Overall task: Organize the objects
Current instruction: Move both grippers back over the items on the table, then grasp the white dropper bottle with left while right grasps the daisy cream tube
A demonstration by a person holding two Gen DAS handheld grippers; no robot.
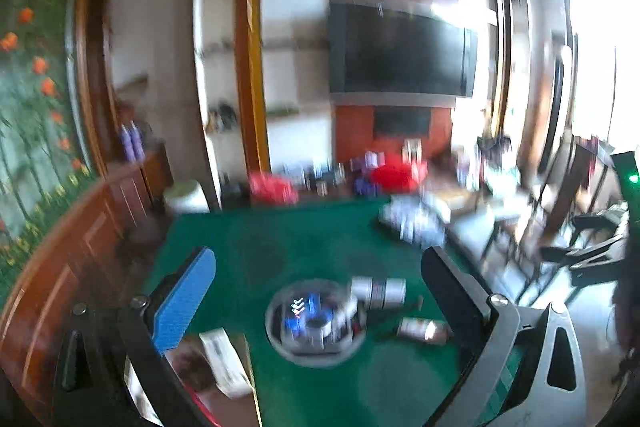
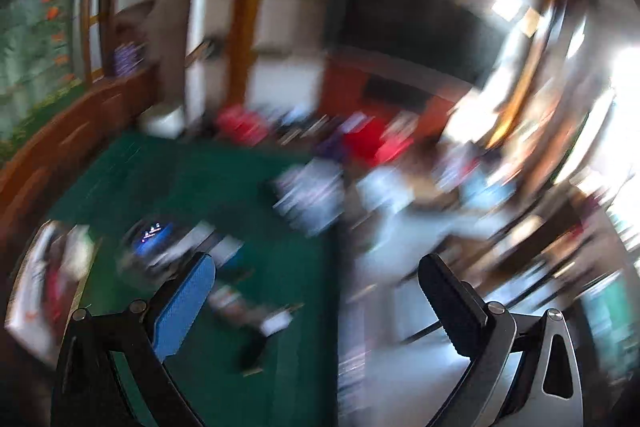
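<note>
Left gripper [image 1: 318,283]: fingers spread wide, nothing between them; blue pad [image 1: 182,301] on the left, black finger [image 1: 454,291] on the right; it hangs over the near part of the green table [image 1: 288,243].
Right gripper [image 2: 316,291]: fingers spread wide, nothing held; it hangs over the table's right edge; this view is heavily motion-blurred.
Box [image 1: 224,363]: open cardboard box at the near left of the table, a white carton standing in it.
Bowl [image 1: 314,323]: clear round bowl, near centre of the table, with blue and white small items inside; in the right view it is a blur at the left [image 2: 156,243].
Jars [image 1: 380,291]: white cylinders lying on their sides, touching the bowl's far right rim.
Bottle [image 1: 422,329]: small, lying on its side just right of the bowl.
Packets [image 1: 416,219]: a blurred white and blue pile at the table's far right corner.
Red bins [image 1: 396,173]: beyond the table's far edge, among blurred clutter.
TV [image 1: 402,53]: dark screen on the far wall.
</note>
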